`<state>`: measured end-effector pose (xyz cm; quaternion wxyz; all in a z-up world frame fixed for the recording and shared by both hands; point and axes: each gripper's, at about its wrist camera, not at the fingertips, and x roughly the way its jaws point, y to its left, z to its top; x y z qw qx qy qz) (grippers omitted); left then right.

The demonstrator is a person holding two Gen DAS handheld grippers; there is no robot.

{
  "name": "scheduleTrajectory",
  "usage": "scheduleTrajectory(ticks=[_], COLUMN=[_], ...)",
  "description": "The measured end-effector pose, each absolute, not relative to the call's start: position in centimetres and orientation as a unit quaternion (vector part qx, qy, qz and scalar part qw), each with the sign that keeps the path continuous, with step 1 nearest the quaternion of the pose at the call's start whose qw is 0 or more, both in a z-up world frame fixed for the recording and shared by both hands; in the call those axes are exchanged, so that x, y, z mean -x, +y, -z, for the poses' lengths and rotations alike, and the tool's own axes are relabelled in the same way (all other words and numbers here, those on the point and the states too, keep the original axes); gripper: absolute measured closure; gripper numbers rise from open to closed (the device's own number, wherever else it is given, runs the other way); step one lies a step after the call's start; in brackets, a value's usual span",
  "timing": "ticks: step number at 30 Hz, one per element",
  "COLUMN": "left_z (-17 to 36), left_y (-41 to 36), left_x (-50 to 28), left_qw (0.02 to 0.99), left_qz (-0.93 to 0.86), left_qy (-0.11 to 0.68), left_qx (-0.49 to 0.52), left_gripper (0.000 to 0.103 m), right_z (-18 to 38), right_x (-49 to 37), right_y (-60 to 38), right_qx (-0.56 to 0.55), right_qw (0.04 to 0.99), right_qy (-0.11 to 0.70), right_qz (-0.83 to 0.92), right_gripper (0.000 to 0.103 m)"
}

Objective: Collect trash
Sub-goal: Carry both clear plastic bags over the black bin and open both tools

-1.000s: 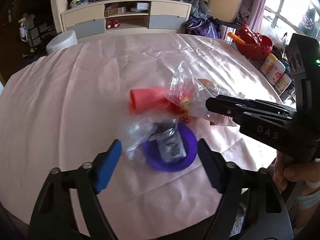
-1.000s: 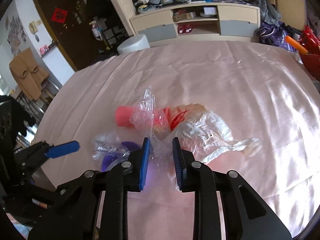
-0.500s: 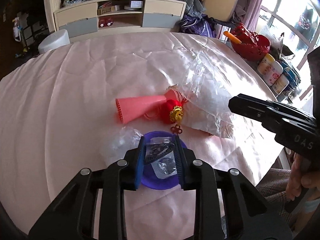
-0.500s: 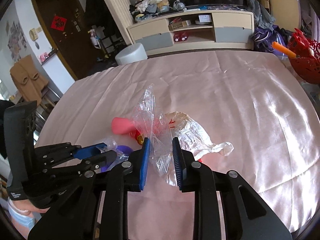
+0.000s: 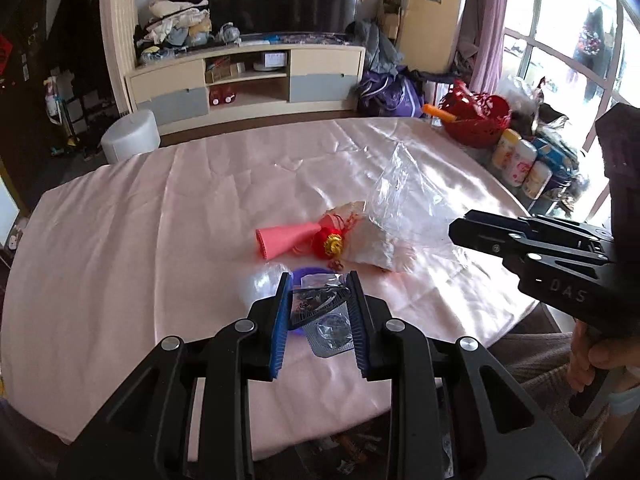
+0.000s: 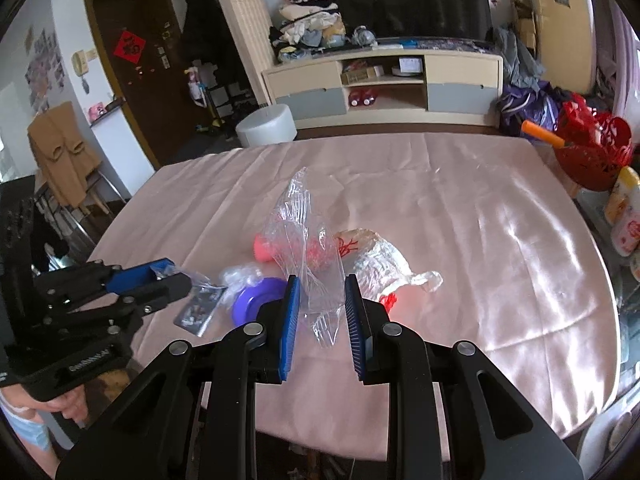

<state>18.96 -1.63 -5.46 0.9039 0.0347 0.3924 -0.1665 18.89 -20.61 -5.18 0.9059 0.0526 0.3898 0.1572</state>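
The left claw has just closed on a silvery foil wrapper, lifted near the table's near edge. The right claw pinches a clear plastic bag by its lower folds. Both look featherlight, crinkly and slippery, so grip bunched folds.

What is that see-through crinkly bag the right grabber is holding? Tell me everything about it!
The clear plastic bag is thin, shiny and crumpled, with wrinkles all over. It stands up tall, pinched between the blue pads of the right gripper, with a bit hanging below them. You can see a pink cone through it. In the left view the bag rises above a white bag on the pink tablecloth. It looks empty.
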Motion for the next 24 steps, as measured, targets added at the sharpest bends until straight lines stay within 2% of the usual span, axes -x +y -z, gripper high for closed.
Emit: scheduleTrajectory(ticks=[8,24], left_z=[5.7,13.1], left_y=[-1.5,-1.9], left_x=[-12.5,-5.2], left_qw=[0.903,0.868], left_qz=[0.171,0.188], left_qy=[0.393,0.46], left_qx=[-0.023,-0.019], left_gripper=[0.077,0.077], right_z=[5.5,12.6], right_x=[-13.9,-5.5], right_y=[-20.7,-20.7], right_qx=[-0.052,-0.061], right_qw=[0.902,0.86], right_qy=[0.4,0.476], right_qz=[-0.153,-0.175], right_gripper=[0.079,0.079])
